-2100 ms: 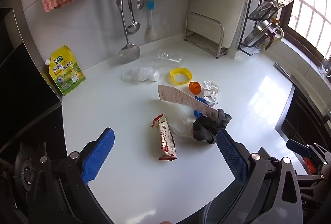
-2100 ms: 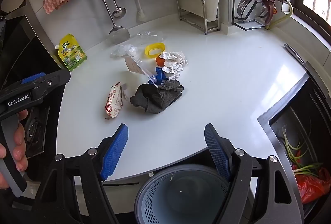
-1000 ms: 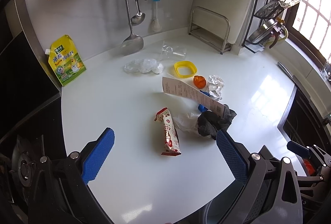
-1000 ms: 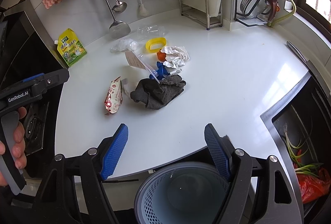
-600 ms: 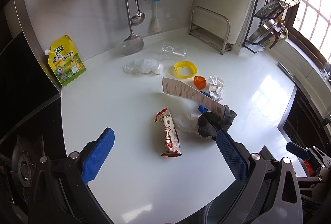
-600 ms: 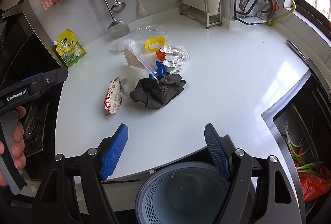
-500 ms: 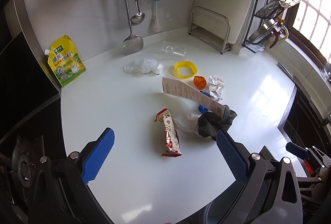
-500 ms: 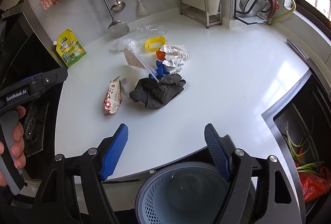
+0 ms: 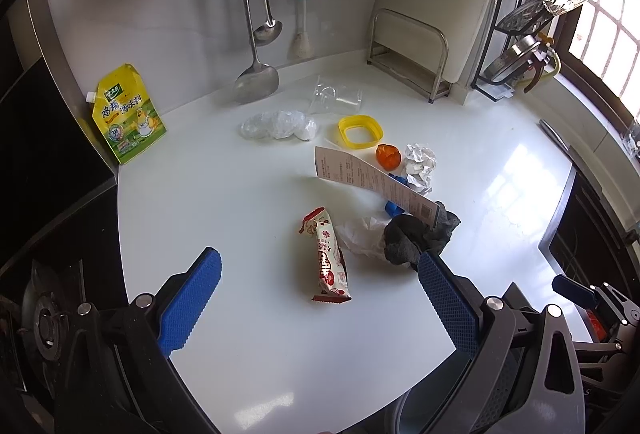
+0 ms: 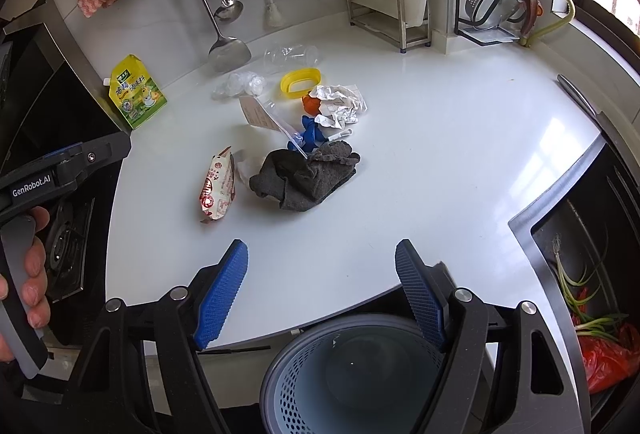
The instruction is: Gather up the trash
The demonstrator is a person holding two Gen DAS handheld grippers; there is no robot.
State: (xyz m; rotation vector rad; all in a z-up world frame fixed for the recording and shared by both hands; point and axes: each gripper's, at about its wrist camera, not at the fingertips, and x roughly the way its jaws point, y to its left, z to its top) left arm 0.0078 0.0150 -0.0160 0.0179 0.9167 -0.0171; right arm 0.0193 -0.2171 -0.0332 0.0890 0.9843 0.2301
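Observation:
Litter lies mid-counter: a red-and-white snack wrapper [image 9: 327,258] [image 10: 217,185], a dark grey rag [image 9: 418,238] [image 10: 306,175], a paper receipt [image 9: 372,181] [image 10: 260,113], crumpled foil [image 9: 419,162] [image 10: 340,101], an orange bit [image 9: 388,155], a yellow ring [image 9: 360,129] [image 10: 301,81], clear plastic film [image 9: 278,125] [image 10: 240,83] and a clear cup [image 9: 336,98] [image 10: 290,55]. My left gripper [image 9: 316,304] is open, hovering just short of the wrapper. My right gripper [image 10: 322,290] is open near the counter's front edge, above a grey mesh bin [image 10: 356,374].
A yellow seasoning pouch [image 9: 128,113] leans at the left by the stove [image 9: 44,318]. Utensils [image 9: 256,33] hang on the back wall. A metal rack [image 9: 408,53] stands at the back. The sink [image 10: 580,254] at right holds scallions and a red bag. A hand [image 10: 24,274] holds the left gripper's handle.
Both views have shifted only slightly; the left gripper has eased a bit closer over the counter. The trash has not moved and both grippers stay open.

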